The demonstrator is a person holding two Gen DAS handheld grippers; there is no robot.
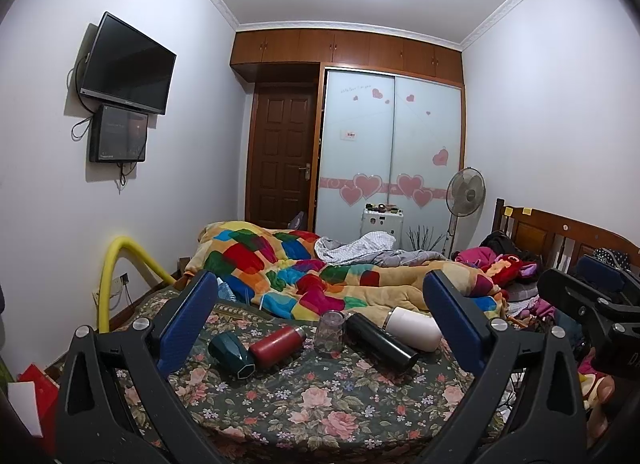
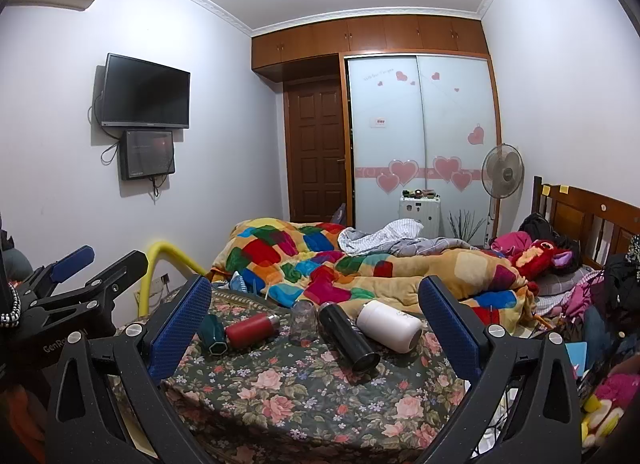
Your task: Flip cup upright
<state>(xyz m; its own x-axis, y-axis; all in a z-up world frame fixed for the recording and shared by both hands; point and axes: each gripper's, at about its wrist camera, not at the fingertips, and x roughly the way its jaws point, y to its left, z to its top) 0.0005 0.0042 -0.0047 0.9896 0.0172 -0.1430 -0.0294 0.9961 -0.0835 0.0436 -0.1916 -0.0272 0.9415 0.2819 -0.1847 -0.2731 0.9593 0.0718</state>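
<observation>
Several cups lie in a row on the floral bedspread (image 1: 320, 404): a dark green faceted cup (image 1: 232, 356) on its side, a red flask (image 1: 277, 345) on its side, a clear glass (image 1: 329, 330) standing mouth down, a black flask (image 1: 381, 342) and a white flask (image 1: 412, 329) on their sides. They also show in the right wrist view: green cup (image 2: 213, 335), red flask (image 2: 251, 329), glass (image 2: 301, 322), black flask (image 2: 349, 340), white flask (image 2: 389, 326). My left gripper (image 1: 318, 304) is open and empty, short of the row. My right gripper (image 2: 314, 302) is open and empty too.
A colourful patchwork quilt (image 1: 304, 268) is heaped behind the cups. Clothes and plush toys (image 1: 508, 268) pile by the wooden headboard (image 1: 560, 232) at right. A yellow padded rail (image 1: 116, 264) stands at the bed's left edge. The right gripper shows at the right edge of the left wrist view (image 1: 592, 304).
</observation>
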